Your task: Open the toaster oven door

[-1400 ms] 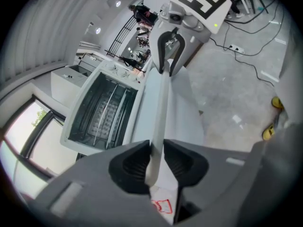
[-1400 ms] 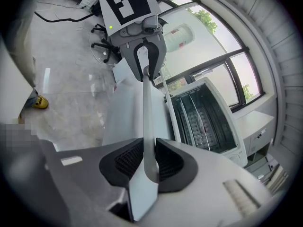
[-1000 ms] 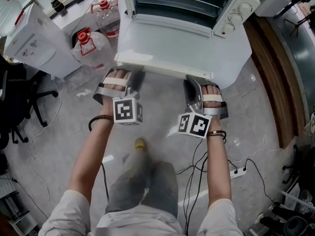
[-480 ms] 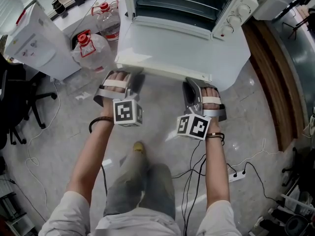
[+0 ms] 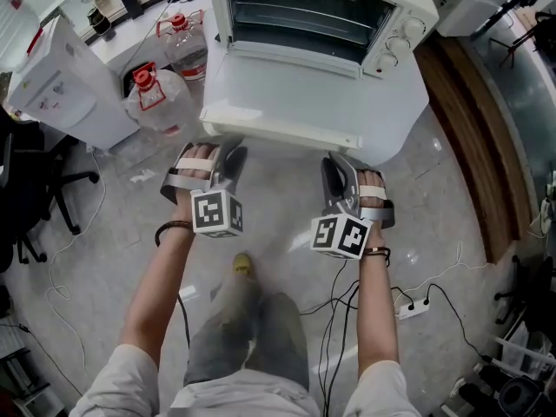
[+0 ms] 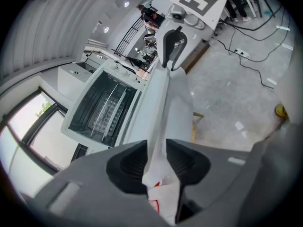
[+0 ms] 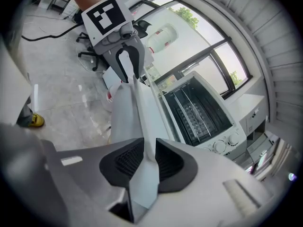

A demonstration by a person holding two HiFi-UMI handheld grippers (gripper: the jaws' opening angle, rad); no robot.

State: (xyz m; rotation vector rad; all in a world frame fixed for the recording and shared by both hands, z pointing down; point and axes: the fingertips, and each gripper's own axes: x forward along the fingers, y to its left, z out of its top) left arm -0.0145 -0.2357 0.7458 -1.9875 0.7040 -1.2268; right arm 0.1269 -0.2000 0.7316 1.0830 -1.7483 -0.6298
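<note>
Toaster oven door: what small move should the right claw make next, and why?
Probably open the right claw and draw it back: the door already lies folded down flat, so it is open, yet its front edge sits gripped between the pads.

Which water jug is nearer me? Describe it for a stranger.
Find the white toaster oven, door folded down. Left of the door stand two clear, red-capped plastic jugs. Yours is the nearer jug, beside the white box; the other jug sits behind.
</note>
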